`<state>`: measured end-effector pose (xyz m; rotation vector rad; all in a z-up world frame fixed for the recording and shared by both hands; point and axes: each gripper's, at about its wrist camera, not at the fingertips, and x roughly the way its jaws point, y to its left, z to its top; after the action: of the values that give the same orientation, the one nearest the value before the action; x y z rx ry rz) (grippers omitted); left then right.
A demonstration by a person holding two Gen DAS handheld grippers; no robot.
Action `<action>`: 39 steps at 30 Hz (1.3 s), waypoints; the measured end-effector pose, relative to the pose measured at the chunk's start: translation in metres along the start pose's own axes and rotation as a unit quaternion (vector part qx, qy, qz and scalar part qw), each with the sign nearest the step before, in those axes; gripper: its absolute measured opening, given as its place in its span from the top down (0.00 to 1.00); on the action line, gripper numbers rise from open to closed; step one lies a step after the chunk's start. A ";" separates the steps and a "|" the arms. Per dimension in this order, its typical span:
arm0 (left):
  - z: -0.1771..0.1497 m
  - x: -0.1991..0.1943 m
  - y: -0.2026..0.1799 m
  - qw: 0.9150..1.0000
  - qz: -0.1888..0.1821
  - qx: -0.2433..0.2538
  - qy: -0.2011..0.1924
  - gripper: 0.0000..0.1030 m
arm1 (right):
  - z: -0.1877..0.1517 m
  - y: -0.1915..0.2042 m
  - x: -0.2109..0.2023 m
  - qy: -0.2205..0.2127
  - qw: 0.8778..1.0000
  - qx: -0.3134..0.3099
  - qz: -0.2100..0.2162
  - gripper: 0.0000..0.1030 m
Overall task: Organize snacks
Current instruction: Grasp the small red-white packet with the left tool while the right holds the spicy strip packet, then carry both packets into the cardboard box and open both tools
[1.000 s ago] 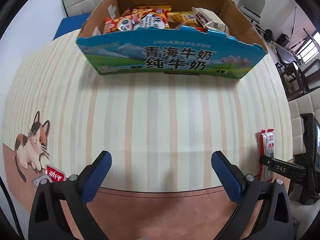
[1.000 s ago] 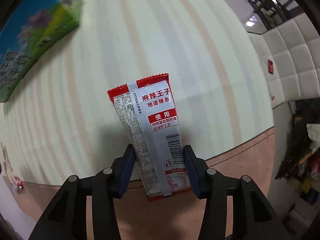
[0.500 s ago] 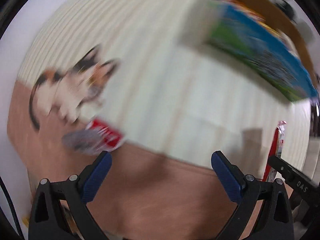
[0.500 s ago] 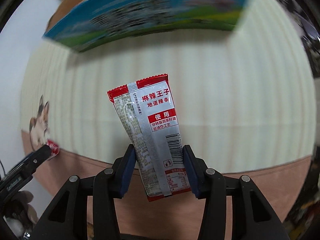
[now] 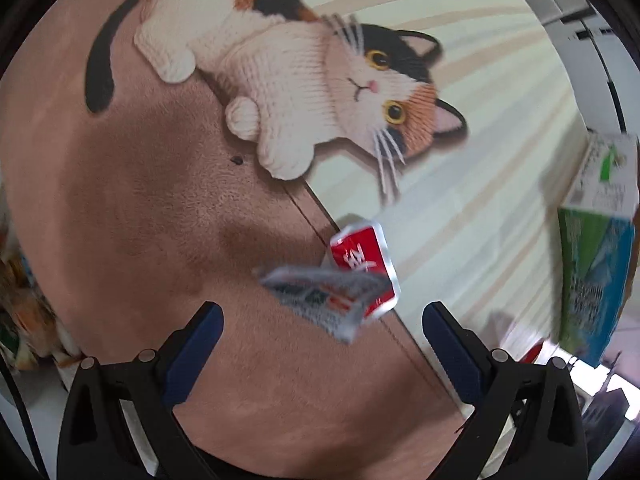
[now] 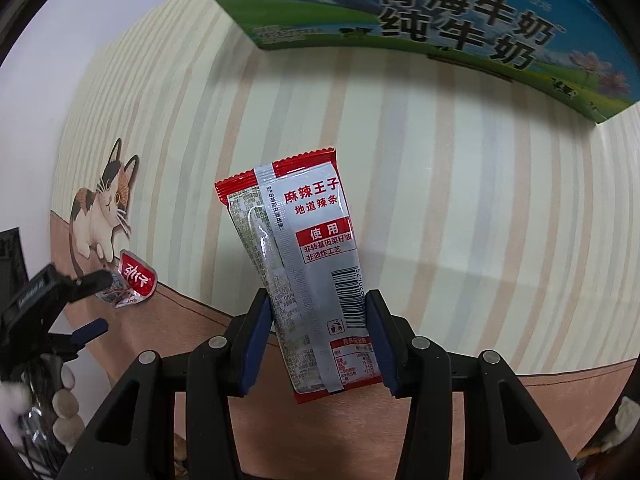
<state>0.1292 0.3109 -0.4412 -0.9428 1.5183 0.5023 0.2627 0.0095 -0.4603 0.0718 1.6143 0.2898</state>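
Observation:
My right gripper (image 6: pixel 316 344) is shut on a red and silver spicy strip packet (image 6: pixel 304 264) and holds it above the striped mat, short of the blue milk carton box (image 6: pixel 440 12). My left gripper (image 5: pixel 322 332) is open and hangs just over a small red and silver snack packet (image 5: pixel 352 276) that lies on the mat's edge below the cat picture. The same small packet shows in the right wrist view (image 6: pixel 132 284), with the left gripper (image 6: pixel 92 300) beside it. The box edge shows at the right of the left wrist view (image 5: pixel 596 248).
A striped table mat (image 6: pixel 440 200) with a brown border (image 5: pixel 140 200) and a calico cat picture (image 5: pixel 304 80) covers the table. Clutter lies off the table's left edge (image 5: pixel 20 300).
My left gripper has swung left and down from facing the box to the small red packet by the cat. My right gripper has turned toward the box with the strip packet still held.

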 end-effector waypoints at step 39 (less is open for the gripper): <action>-0.100 -0.053 -0.179 0.955 -0.033 0.287 -0.072 0.57 | -0.016 -0.040 -0.093 -0.082 0.995 0.037 0.035 0.53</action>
<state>0.2076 0.1451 -0.3348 -0.4867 1.3807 0.0616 0.2588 -0.0519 -0.3780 0.2039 1.4606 0.2704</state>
